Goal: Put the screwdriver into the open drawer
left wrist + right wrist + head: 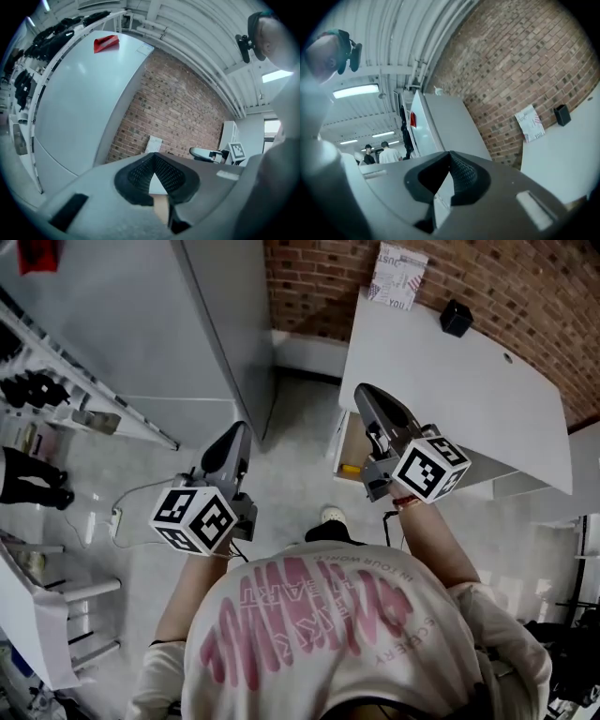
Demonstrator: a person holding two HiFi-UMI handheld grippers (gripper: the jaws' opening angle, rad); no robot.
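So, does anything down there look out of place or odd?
Only the drawer under the white desk stands open, with a small yellow item inside. Nothing else looks spilled, askew or damaged.

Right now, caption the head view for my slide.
Empty, shut left gripper and right gripper held high; yellow object lies in the open drawer under the white desk.

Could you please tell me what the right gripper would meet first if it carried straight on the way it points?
Nothing near: the right gripper, shut and empty, points level over open space. Its line seems to end on the tall grey panel beside the brick wall, though depth is unclear.
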